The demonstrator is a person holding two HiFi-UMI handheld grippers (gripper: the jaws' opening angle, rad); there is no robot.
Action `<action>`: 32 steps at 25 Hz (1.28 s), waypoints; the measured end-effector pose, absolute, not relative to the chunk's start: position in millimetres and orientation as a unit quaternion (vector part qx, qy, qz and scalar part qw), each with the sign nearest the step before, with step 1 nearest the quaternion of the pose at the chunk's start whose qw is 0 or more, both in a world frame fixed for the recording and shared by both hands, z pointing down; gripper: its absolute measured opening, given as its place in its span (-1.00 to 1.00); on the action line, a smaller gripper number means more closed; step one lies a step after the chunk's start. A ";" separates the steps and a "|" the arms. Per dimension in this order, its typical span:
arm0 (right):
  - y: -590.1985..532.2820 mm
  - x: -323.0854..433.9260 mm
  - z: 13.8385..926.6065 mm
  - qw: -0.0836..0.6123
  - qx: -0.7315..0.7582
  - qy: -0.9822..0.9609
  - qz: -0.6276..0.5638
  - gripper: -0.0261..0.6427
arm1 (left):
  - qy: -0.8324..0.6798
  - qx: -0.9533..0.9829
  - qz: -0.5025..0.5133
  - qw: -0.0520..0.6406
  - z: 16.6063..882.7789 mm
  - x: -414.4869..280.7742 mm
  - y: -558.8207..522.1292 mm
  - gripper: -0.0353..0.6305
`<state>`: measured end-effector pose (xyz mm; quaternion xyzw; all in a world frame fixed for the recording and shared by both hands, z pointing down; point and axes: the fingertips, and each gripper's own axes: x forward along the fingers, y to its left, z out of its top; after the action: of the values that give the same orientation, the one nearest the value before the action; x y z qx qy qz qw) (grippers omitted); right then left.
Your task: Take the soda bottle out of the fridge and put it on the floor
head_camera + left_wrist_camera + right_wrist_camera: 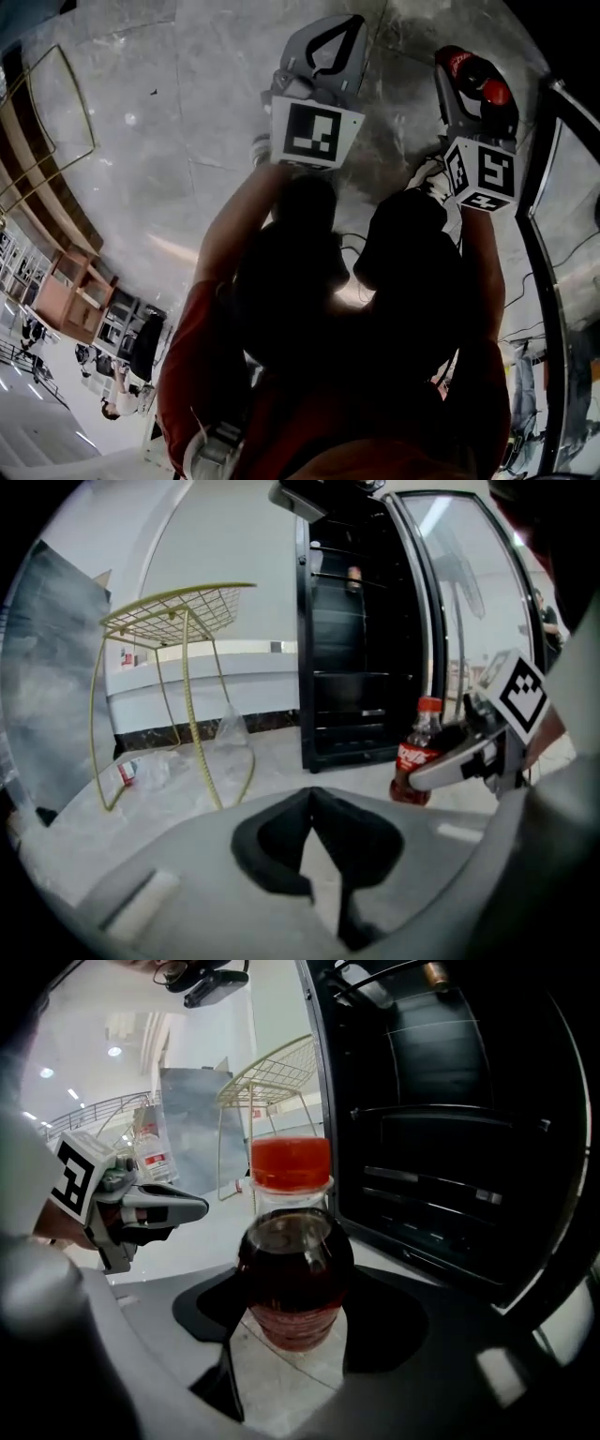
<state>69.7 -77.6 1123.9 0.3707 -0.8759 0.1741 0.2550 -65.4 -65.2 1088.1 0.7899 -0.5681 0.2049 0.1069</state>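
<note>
Item 1. Yellow wire stand (178, 611): mesh top on thin legs, upright on the pale marble floor (281, 761), at nine o'clock in the left gripper view.

Item 2. Small red-and-white container (127, 772): lying on the floor by the stand's near leg; too small to identify.

Item 3. Clear plastic bag (230, 738): crumpled on the floor just beside the stand's legs, toward the fridge.

Item 4. Left gripper (312, 794): held low over the floor. Its dark fingers (272, 841) are pressed together at the tips with nothing between them. Its marker cube (314, 131) sits at twelve o'clock in the head view.

Item 5. Soda bottle (295, 1260): dark drink, red cap (291, 1163), red label. It is upright and outside the fridge, in front of the fridge's open front and down at floor level. Whether its base touches the floor cannot be told.

Item 6. Right gripper (298, 1309): at one o'clock in the head view. Its fingers (384, 1321) are spread to the bottle's width and pinch the lower body from both sides.

Item 7. Fridge (361, 667): black, tall, with its interior of wire shelves open to view. One small item (353, 577) stands on an upper shelf.

Item 8. Glass door (469, 583): swung open at two o'clock in the left gripper view.
</note>
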 end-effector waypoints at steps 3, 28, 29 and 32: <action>-91.6 58.9 1135.6 0.248 0.371 -0.880 0.163 -0.02 | -0.565 0.796 0.194 0.096 1094.0 -65.2 -71.4 -0.89; -135.0 32.8 1188.9 0.233 0.392 -0.884 0.107 -0.01 | -0.543 0.814 0.190 0.080 1132.2 -61.2 -83.4 -0.89; -135.2 33.0 1188.4 0.232 0.394 -0.883 0.106 -0.01 | -0.542 0.815 0.190 0.079 1131.2 -60.2 -82.9 -0.89; -135.6 33.7 1186.5 0.229 0.397 -0.883 0.104 -0.01 | -0.542 0.816 0.189 0.076 1127.9 -58.3 -82.0 -0.89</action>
<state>33.7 -135.6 1186.5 0.3972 -0.8826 0.1045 0.2288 -58.3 -82.0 1127.9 0.8156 -0.5416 0.1889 0.0758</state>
